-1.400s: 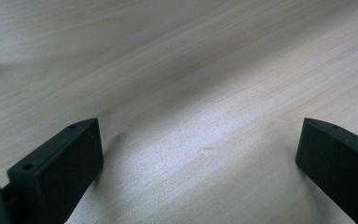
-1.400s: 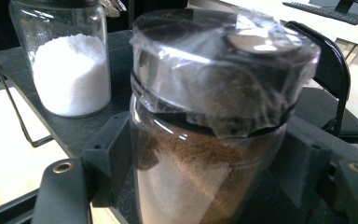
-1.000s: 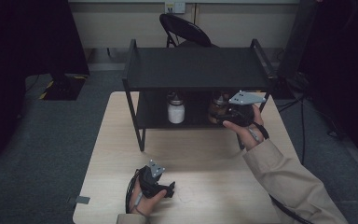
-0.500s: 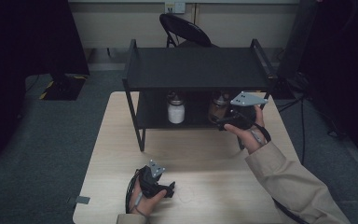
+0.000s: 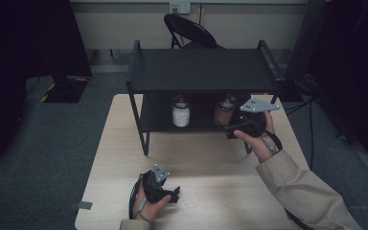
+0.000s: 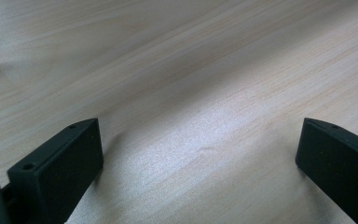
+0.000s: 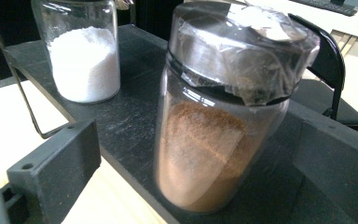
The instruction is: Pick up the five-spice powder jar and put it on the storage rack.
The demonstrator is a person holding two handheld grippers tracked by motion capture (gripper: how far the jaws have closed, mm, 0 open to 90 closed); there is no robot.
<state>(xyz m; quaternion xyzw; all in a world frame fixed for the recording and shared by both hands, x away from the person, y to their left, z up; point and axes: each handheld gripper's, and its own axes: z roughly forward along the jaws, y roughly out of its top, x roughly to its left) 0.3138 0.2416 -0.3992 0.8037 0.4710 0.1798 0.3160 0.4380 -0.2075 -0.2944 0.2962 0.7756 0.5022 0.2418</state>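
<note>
Meanwhile, the right gripper [image 5: 233,128] has eased back a little toward the shelf's front edge, its fingers [image 7: 56,163] spread wide either side of the brown-powder jar [image 7: 219,140] without touching it. That jar stands upright on the lower shelf [image 7: 135,121], near the white-powder jar [image 7: 84,56]. Unmoved, the left gripper [image 6: 200,163] rests low on the worktop [image 6: 191,70], fingers released.

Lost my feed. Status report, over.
Right tool open, jaws flanking brown jar on lower shelf. Left tool open, idle over table. White jar stands clear alongside.
</note>
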